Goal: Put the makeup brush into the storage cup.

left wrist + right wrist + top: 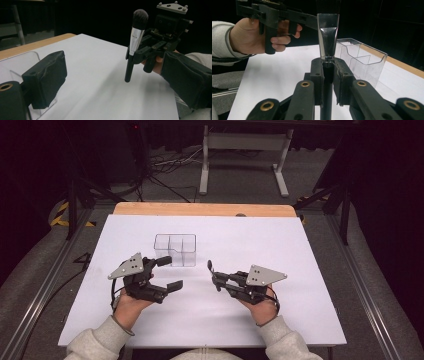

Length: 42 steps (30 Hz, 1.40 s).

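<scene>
Right gripper (136, 53) clamped a makeup brush (135, 42) upright by its black handle; left gripper (167, 272) hovered empty, jaws wide apart, beside the clear acrylic organizer (175, 250).

The high view looks forward and down from above the person's side, taking in the whole white tabletop (300, 320). The left gripper view sits low and close, facing across the tabletop toward the right gripper (136, 53). The right gripper view looks back at the left gripper (312, 21); both share the clear organizer (362, 61).
</scene>
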{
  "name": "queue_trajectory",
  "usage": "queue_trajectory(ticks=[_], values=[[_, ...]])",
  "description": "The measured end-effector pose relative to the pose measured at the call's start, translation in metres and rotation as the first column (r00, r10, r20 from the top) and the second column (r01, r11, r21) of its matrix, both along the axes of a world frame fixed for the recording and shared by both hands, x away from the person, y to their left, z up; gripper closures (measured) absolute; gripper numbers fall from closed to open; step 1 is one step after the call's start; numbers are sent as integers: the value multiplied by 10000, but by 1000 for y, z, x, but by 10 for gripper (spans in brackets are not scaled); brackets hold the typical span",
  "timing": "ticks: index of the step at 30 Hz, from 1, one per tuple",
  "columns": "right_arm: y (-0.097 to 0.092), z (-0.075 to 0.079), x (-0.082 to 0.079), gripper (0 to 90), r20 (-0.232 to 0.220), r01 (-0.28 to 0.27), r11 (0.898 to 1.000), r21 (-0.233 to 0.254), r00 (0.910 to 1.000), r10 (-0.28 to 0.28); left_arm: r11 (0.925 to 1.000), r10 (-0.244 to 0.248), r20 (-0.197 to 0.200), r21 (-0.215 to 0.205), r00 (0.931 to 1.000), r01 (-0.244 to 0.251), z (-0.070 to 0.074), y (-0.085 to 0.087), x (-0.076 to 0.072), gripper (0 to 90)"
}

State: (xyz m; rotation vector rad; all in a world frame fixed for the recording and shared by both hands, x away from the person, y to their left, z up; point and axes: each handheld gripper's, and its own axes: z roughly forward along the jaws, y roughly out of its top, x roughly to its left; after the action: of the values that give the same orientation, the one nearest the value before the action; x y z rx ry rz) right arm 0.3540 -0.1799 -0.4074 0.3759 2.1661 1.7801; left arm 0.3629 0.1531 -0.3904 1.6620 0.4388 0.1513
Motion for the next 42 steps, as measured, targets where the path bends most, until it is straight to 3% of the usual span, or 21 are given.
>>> queue_trajectory(ticks=[6, 14, 30, 35, 38, 42], values=[[0, 0, 0, 796, 4, -22, 10000, 3, 10000, 22, 9991, -431, -78, -61, 9990, 431, 4, -18, 7, 75], [1, -4, 1, 795, -101, 14, 10000, -80, 9999, -15, 9962, -835, -437, -287, 9955, 823, -5, -45, 19, 74], [2, -5, 1, 795, -203, 98, 9999, -123, 9997, -101, 9917, -1280, -325, -137, 9912, 1276, -2, -68, 22, 106], [2, -6, 2, 794, -269, 143, 9998, -160, 9995, -148, 9915, -1299, -150, 1, 9914, 1299, -2, -70, 20, 223], [3, -7, 2, 794, -274, 156, 9997, -166, 9995, -161, 9894, -1451, -26, -23, 9894, 1451, -1, -72, 18, 390], [3, -6, 1, 794, -237, 151, 9998, -156, 9996, -155, 9874, -1580, -3, 2, 9874, 1580, -1, -74, 17, 508]])
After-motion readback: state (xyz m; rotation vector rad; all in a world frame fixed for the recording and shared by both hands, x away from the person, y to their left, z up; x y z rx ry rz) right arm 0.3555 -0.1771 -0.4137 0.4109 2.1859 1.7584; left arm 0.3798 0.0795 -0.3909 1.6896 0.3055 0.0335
